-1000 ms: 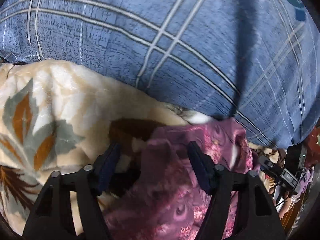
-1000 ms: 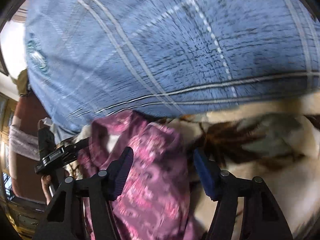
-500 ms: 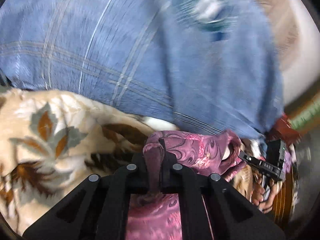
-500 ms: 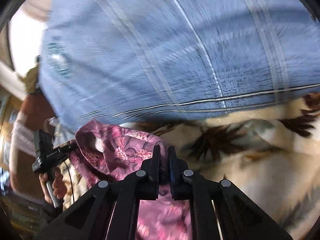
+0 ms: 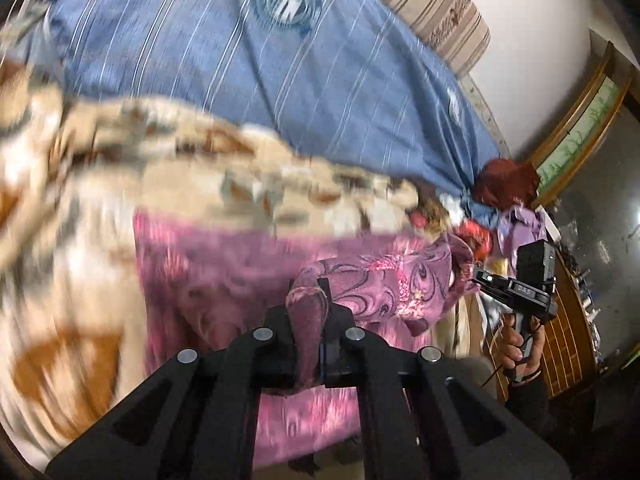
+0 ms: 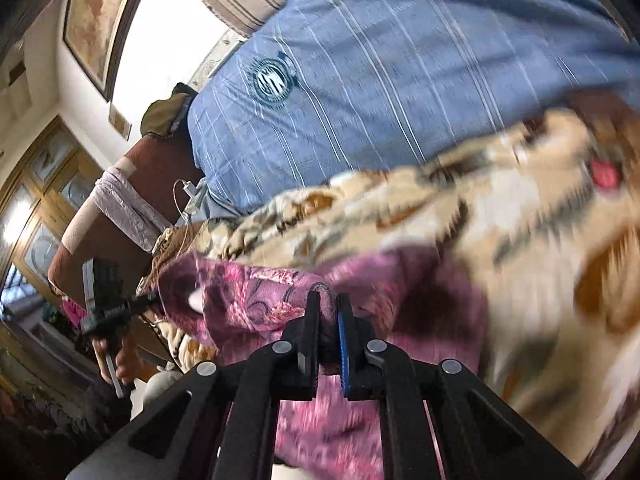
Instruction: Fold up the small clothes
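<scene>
A small purple-pink patterned garment [image 5: 224, 264] hangs stretched over the beige flowered blanket [image 5: 80, 208]. My left gripper [image 5: 310, 300] is shut on a bunched edge of it. In the right wrist view the same garment [image 6: 256, 300] runs leftward from my right gripper [image 6: 327, 308], which is shut on another fold of its edge. Each view shows the other gripper held in a hand: the right gripper [image 5: 516, 288] at the right of the left wrist view, the left gripper [image 6: 106, 304] at the left of the right wrist view. The cloth spans between them, lifted off the blanket.
A big blue plaid quilt [image 5: 248, 64] lies behind the blanket, with a striped headboard [image 5: 432, 4] beyond. A dark red cloth and other clothes [image 5: 506, 184] are heaped at the bed's end. Wooden cabinet doors [image 6: 36, 208] and a framed picture [image 6: 100, 12] line the walls.
Both grippers went from open around the garment to shut on its edges. They then pulled back and up, lifting and spreading the cloth; more of the room shows.
</scene>
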`<state>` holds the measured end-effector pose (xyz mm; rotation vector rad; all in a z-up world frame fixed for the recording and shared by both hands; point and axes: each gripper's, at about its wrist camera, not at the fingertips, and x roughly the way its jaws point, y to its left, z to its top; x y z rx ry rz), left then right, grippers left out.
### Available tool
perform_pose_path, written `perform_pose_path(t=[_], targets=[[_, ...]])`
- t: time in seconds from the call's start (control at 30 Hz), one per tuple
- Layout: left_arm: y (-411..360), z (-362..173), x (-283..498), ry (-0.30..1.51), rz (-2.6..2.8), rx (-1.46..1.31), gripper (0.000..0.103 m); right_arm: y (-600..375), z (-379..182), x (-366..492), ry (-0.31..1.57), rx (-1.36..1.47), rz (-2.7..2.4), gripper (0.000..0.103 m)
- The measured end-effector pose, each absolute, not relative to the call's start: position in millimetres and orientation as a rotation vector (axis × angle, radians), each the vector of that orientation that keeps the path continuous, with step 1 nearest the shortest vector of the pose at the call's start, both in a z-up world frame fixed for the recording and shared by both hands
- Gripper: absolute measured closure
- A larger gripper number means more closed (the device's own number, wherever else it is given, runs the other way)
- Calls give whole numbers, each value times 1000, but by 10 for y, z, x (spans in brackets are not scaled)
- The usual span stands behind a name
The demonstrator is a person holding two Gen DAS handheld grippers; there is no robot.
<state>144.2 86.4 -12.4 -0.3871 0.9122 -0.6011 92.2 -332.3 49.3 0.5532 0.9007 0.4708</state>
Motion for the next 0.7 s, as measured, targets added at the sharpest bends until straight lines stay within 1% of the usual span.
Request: perform_pose_path(t=[0.07,0.1,0.2,0.33,0.43,0.5,0.57,0.63,0.7], targets=[[897,-386,1332,959,-573,-419,99,-3285,286,742,933,560,434,96],[946,-543,1322,984,-563,-485,99,-3264,157,669,955,579,419,96],[1027,-718,1248,979,-534,-603,99,-3221,-20,510,975,610,389,96],[1029,-506,1034,891,-570,-590,99,-3241,131,253,904,641,382,96],[994,-511,963,896,-563,-538,98,-3212,221,61,865,603,373,96],[967,-665,968,942,-499,-490,98,-3142,121,43,892,583,368,96],[923,-813,1014,1014,-446,-476,98,-3054,-71,61,961,548,335,96],[882,-741,950,994,-447,-434,98,-2991,-156,56,1001,536,315,96],[883,-615,826,965,-470,-414,98,-2976,-50,-34,978,509,310,96]])
